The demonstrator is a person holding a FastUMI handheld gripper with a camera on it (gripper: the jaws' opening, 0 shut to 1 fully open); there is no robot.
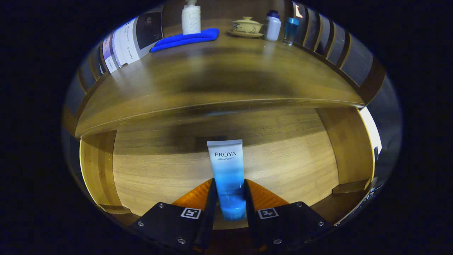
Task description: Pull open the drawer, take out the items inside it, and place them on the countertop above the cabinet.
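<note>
Now, countertop: the brown wooden countertop runs wide above the open drawer, and its middle part is bare and a bit shiny.
Room: flat papers with pictures lean at the left end of the top, and dark panels with wooden strips stand along the right end.
Drawer: the drawer is pulled out under the top. It has a light wooden floor and wooden walls on both sides.
In the drawer: a blue and white tube is over the drawer floor, near the middle. Its flat white end points away, toward the back of the drawer.
Claw: the gripper pinches the tube. Both fingers press on the blue part, one on each side.
On the top, far back: a folded blue cloth lies there, and a white pump bottle stands just behind it.
More at the back: a pale cup with a lid sits on a saucer. Just beside it stand a small white bottle with a dark cap and a clear blue bottle.
</note>
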